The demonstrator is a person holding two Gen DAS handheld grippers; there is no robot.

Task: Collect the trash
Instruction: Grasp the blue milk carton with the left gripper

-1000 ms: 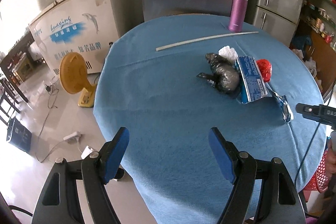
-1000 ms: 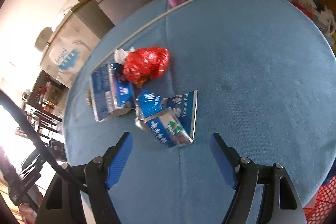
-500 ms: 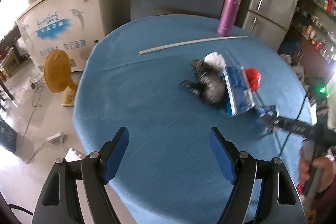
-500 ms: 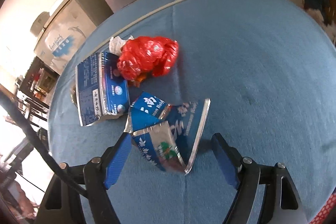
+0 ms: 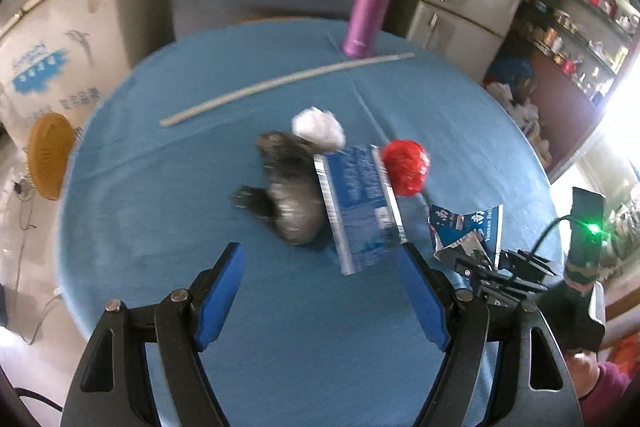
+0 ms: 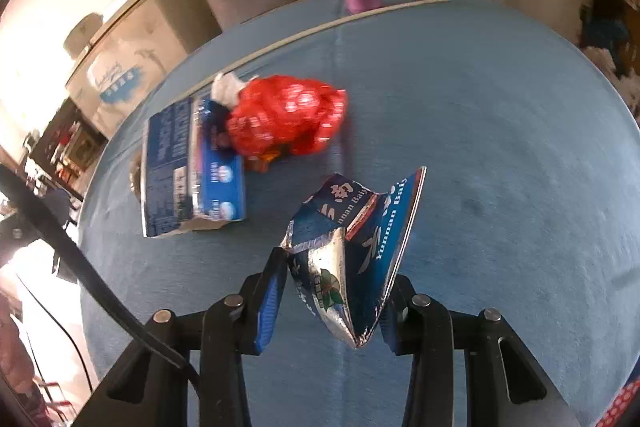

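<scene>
blue foil wrapper (image 6: 352,259) pinched in right jaws; left jaws spread wide, empty.

Both grippers, left (image 5: 320,303) and right (image 6: 328,303), share black angular plastic frames, silver round screws and blue padded fingers (image 5: 218,301). A black cable (image 6: 80,267) trails left of the right one's fingers.

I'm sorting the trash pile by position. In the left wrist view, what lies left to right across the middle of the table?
Black plastic bag → flattened blue carton → red plastic bag → crumpled blue wrapper, which sits in the jaws of the right gripper.
</scene>
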